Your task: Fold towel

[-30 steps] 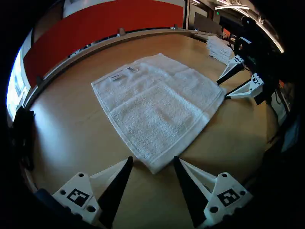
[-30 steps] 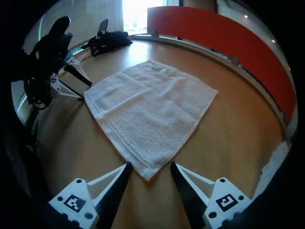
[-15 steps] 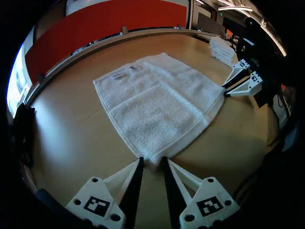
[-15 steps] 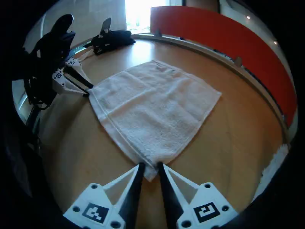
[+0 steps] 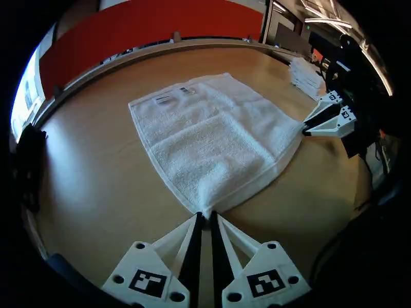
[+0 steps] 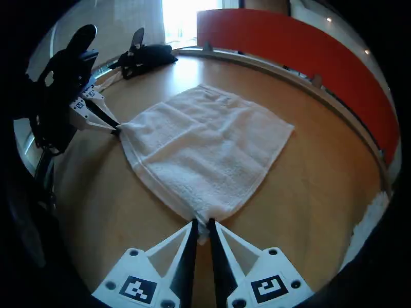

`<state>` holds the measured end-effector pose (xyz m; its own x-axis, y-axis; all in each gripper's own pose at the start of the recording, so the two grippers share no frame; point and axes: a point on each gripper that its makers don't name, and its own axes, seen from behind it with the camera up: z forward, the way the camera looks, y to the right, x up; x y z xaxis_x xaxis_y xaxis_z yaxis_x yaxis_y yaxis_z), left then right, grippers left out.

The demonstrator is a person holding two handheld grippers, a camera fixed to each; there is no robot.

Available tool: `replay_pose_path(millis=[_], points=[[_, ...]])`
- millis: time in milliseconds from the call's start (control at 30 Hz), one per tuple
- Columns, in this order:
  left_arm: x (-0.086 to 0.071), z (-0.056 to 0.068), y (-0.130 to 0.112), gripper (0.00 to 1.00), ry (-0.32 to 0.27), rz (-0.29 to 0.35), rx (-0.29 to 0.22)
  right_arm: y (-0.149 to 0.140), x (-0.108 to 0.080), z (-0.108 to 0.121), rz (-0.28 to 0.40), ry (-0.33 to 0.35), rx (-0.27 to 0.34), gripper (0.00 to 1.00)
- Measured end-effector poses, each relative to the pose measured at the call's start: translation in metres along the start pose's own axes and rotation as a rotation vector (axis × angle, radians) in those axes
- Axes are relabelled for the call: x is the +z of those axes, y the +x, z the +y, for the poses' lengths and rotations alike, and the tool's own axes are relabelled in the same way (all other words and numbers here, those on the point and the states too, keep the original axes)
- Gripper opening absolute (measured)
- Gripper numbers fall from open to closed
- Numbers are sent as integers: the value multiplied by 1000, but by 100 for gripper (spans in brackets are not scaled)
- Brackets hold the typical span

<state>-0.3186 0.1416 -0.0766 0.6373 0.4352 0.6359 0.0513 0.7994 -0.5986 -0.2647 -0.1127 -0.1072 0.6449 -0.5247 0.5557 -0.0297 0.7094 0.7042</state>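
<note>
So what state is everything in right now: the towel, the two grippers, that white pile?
towel: lying spread on the table, two neighbouring corners pinched and puckered.
left gripper: shut on one towel corner.
right gripper: shut on the neighbouring corner.
white pile: stacked near the table's far edge, apart from both grippers.

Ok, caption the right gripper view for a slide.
Right gripper and left gripper each pinch a corner of the towel.

White towel (image 5: 216, 138) lies flat, two corners bunched.
</note>
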Motion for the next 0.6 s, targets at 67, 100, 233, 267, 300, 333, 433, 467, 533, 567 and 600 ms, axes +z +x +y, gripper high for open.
replay_pose_path(millis=[67, 100, 233, 267, 300, 333, 433, 467, 533, 567, 600], points=[[-2, 1, 3, 12, 3, 6, 1, 3, -3, 2, 7, -4, 4, 16], [-3, 1, 5, 12, 6, 10, 2, 4, -4, 2, 12, -6, 6, 16], [-11, 2, 13, 12, 14, 24, 8, 11, -12, 5, 26, -16, 9, 16], [-14, 2, 15, 12, 15, 29, 8, 12, -14, 6, 28, -19, 10, 16], [-16, 2, 18, 12, 16, 33, 7, 14, -16, 7, 32, -23, 10, 16], [-19, 3, 20, 12, 17, 38, 4, 16, -18, 8, 35, -25, 11, 16], [-28, 4, 27, 12, 18, 49, -5, 22, -25, 9, 45, -31, 10, 16], [-31, 5, 29, 12, 17, 50, -8, 24, -28, 9, 49, -33, 8, 16], [-37, 6, 33, 12, 16, 57, -12, 29, -33, 10, 58, -37, 0, 16], [-40, 6, 35, 12, 16, 62, -12, 32, -36, 10, 62, -40, -5, 16], [-43, 7, 37, 12, 17, 67, -12, 35, -39, 10, 67, -42, -11, 16]])
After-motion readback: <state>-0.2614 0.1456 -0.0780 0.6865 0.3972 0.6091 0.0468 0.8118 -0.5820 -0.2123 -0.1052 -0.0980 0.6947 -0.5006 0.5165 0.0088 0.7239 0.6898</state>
